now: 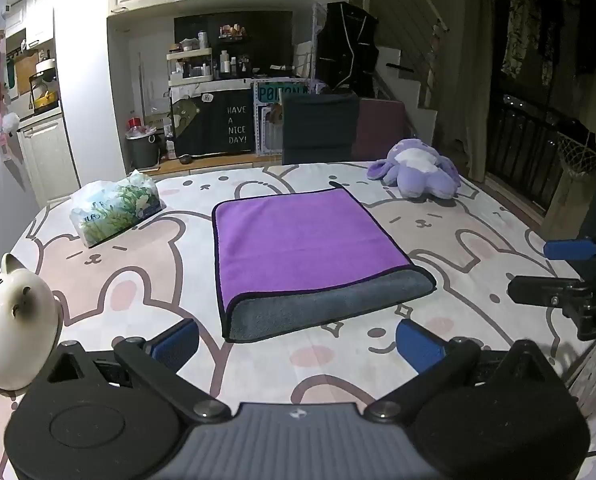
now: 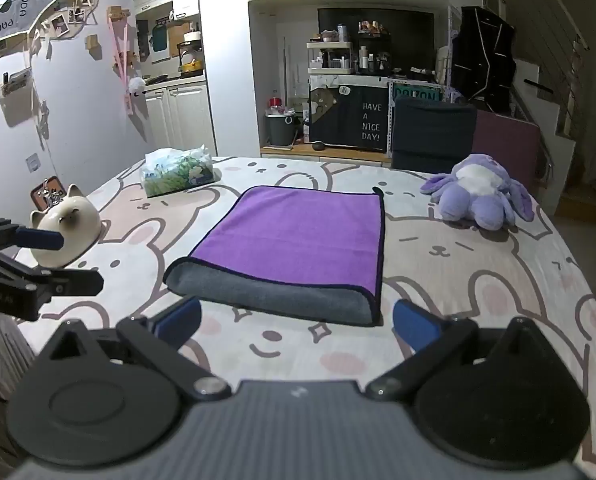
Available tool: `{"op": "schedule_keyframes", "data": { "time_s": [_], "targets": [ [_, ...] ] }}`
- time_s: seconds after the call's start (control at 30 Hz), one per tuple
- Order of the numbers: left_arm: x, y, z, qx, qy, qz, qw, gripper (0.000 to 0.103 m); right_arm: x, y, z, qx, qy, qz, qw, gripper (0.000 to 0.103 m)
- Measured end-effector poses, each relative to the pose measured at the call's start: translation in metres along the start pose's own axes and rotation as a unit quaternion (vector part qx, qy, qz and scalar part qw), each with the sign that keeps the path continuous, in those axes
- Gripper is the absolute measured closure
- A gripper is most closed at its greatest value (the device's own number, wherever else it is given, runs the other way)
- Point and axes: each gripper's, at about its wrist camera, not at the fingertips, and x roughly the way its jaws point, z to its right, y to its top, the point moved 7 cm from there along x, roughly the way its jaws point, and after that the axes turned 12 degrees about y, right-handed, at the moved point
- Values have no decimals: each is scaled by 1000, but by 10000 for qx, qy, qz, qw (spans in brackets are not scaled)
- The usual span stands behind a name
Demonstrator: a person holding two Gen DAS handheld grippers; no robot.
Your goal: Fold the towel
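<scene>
The purple-and-grey towel [image 1: 314, 264] is seen folded once at the middle of the bunny-print tablecloth [image 1: 478, 240], while the left gripper [image 1: 298, 344] and right gripper [image 2: 298, 322] are held spread and empty, so further folding is judged possibly left.

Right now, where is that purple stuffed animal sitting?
The purple plush lies on the far right of the bunny-print table, beyond the towel and apart from it, in front of the dark chair.
</scene>
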Motion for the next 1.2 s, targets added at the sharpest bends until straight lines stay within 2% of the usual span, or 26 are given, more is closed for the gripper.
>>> {"op": "schedule_keyframes", "data": {
  "time_s": [1.2],
  "targets": [
    [4, -4, 2, 5, 15, -35, 10000, 0, -1, 0, -1, -16, -2, 14, 10000, 0]
  ]
}}
